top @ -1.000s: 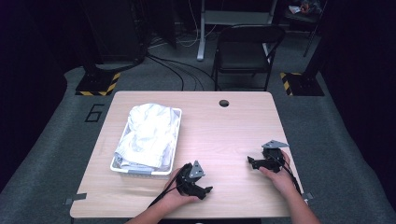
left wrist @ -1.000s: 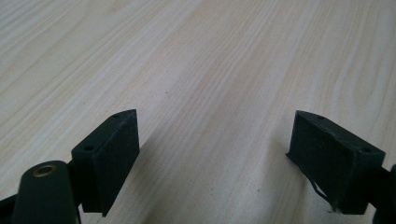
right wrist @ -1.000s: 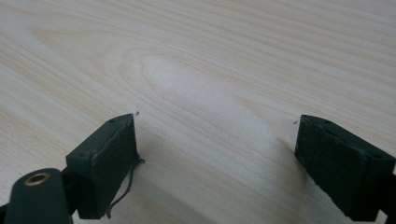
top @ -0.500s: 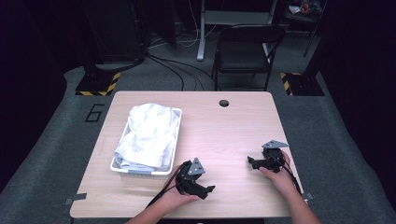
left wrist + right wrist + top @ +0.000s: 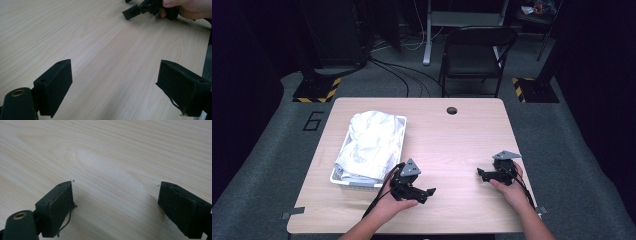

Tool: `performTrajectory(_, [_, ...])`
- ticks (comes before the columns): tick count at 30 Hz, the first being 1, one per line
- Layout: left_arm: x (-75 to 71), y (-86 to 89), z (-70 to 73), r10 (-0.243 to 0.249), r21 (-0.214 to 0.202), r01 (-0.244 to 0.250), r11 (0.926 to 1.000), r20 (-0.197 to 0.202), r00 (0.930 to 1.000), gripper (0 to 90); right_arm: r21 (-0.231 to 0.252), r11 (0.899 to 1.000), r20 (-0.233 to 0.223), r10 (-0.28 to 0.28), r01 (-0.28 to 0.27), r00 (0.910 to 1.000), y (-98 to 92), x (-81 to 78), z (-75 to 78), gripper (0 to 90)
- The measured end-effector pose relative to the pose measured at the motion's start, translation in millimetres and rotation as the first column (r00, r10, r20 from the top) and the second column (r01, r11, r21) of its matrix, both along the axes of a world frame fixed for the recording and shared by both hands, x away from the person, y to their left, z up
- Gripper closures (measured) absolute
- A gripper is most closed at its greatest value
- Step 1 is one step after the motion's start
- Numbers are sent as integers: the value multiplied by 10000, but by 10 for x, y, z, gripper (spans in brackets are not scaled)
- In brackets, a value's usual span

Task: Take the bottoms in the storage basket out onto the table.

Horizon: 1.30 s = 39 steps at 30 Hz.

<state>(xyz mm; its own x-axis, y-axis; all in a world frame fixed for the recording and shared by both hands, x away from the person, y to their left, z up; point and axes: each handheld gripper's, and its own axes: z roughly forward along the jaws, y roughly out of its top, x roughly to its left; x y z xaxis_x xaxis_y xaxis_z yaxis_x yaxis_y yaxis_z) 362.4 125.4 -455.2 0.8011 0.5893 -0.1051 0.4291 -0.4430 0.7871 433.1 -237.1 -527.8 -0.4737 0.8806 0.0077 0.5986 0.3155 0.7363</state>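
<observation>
The whole wooden worktop (image 5: pixel 447 145) is being taken in by the high view, with a white basket (image 5: pixel 343 175) being seen at its left side, heaped with crumpled white cloth (image 5: pixel 372 142) that is spilling above the rim. Just right of the basket's near corner, the left tongs (image 5: pixel 424 192) are being held by the left hand (image 5: pixel 394 202); well right of the basket, near the worktop's right edge, the right tongs (image 5: pixel 482 175) are being held by the right hand (image 5: pixel 507 187). In the left gripper view, the left tongs (image 5: pixel 113 86) are being held spread wide over bare wood, with the right tongs (image 5: pixel 132 11) being seen farther off. In the right gripper view, the right tongs (image 5: pixel 116 206) are likewise being held released, nothing between them.
</observation>
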Motion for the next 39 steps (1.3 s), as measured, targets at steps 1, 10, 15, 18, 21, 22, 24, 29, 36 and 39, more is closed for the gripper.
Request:
performTrajectory(1, [4, 22, 24, 75, -36, -75, 10000, 22, 10000, 127, -2, 10000, -2, 3, -3, 10000, 0, 1, 0, 121])
performTrajectory(10, [24, 214, 278, 780, 81, -783, 9969, 331, 9964, 136, 35, 10000, -34, 8, -8, 10000, 6, 9, -1, 118])
performTrajectory(15, [42, 331, 400, 1242, 172, -1253, 9920, 544, 9908, 137, 27, 10000, -18, 27, -27, 10000, 6, 10, -2, 118])
performTrajectory(18, [69, 404, 447, 1459, 303, -1477, 9886, 556, 9877, 137, 35, 10000, -33, 7, -7, 10000, 6, 9, -1, 118])
performTrajectory(21, [90, 454, 491, 1585, 278, -1600, 9867, 489, 9861, 139, 33, 10000, -37, 2, -2, 10000, 7, 8, -1, 119])
performTrajectory(22, [100, 474, 508, 1556, 263, -1571, 9872, 512, 9865, 140, 36, 10000, -35, 3, -3, 10000, 7, 8, -1, 119])
performTrajectory(24, [112, 512, 564, 1644, 216, -1657, 9859, 503, 9851, 141, 36, 10000, -31, 4, -4, 10000, 7, 9, -1, 118])
performTrajectory(29, [176, 613, 692, 1870, 473, -1903, 9806, 665, 9801, 140, 37, 10000, -32, 5, -5, 10000, 7, 9, -1, 118])
performTrajectory(36, [285, 771, 836, 2243, 351, -2279, 9731, 853, 9708, 137, 34, 10000, -35, 4, -4, 10000, 7, 8, -1, 118])
performTrajectory(39, [335, 831, 863, 2394, 289, -2423, 9698, 778, 9678, 134, 34, 10000, -31, 7, -7, 10000, 6, 9, -1, 118])
